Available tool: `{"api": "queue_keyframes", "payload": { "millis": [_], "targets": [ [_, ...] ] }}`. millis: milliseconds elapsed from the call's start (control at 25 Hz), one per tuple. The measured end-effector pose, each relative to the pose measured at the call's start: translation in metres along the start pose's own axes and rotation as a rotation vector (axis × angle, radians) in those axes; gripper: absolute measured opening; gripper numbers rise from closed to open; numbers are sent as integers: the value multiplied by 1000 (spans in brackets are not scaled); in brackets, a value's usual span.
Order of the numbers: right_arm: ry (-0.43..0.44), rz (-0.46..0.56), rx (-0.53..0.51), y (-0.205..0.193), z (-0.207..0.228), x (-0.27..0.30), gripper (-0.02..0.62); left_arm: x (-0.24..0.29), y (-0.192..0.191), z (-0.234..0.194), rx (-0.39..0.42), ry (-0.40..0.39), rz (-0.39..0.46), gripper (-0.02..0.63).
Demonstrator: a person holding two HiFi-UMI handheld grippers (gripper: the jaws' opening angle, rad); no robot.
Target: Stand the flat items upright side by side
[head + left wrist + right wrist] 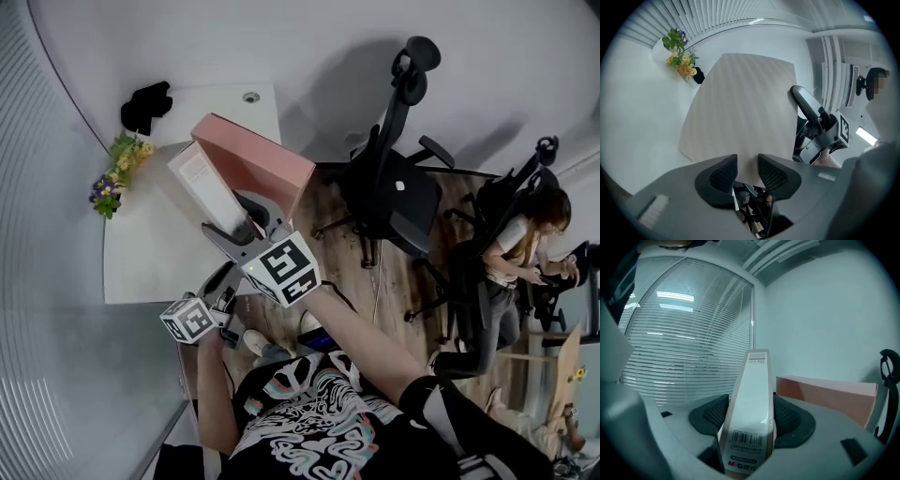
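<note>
1. The white file box (pixel 752 399) is gripped by the right tongs (pixel 751 416). The pads are pressed on its two broad faces, low down, with the labelled spine turned toward the camera. The box is thus kept upright on its narrow edge.
2. It is held just beside the pink box (pixel 253 159), which is stood on the desk (pixel 150 272). The broad faces are set roughly parallel and apparently touching, which fits the side-by-side row asked for.
3. Whether the file box's bottom edge is rested on the desk cannot be told. The grip is judged to be needed until it is.
4. The left tongs (pixel 747 173) are seen with the jaws a little apart and nothing pinched. The file box's broad face is seen only beyond the gap. These tongs are held low by the near desk edge, probably kept ready to steady the box.
5. Surface: the desk is plain, white and smooth. A round grommet (pixel 250 97) and a black object (pixel 145 105) are seen at its far end. A bunch of flowers (pixel 117 173) is placed at the left edge, well apart from the boxes.
6. Room: window blinds (pixel 689 348) and a pale wall are seen behind the desk. A wooden floor (pixel 394 291), black office chairs (pixel 394 187) and a seated person (pixel 520 253) are seen at the right, well apart from the desk.
</note>
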State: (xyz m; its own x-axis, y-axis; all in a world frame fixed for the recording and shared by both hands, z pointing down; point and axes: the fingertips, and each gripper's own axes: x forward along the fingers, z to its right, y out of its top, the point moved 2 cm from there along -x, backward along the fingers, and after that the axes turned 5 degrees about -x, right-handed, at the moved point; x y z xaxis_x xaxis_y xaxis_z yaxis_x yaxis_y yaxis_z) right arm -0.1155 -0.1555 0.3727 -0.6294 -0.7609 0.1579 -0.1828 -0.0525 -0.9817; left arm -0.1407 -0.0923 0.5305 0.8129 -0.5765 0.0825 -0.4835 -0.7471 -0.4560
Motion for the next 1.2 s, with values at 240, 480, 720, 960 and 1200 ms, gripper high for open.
{"api": "queue_keyframes", "payload": {
  "millis": [240,480,720,960,1200],
  "targets": [
    [-11,-22,0,-7,2,-14,296,5,-7,-3,-6,10,-18,123],
    [-25,-49,4,-18,5,-28,295,13,-10,-9,-39,15,-35,106],
    [-41,-90,0,-35,9,-41,295,23,-11,-18,-34,40,-65,87],
    [-56,-154,-10,-62,13,-52,294,32,-11,-33,-42,62,-73,78],
    [-63,-210,5,-87,19,-65,295,36,-8,-37,-82,60,-44,78]
  ]
}}
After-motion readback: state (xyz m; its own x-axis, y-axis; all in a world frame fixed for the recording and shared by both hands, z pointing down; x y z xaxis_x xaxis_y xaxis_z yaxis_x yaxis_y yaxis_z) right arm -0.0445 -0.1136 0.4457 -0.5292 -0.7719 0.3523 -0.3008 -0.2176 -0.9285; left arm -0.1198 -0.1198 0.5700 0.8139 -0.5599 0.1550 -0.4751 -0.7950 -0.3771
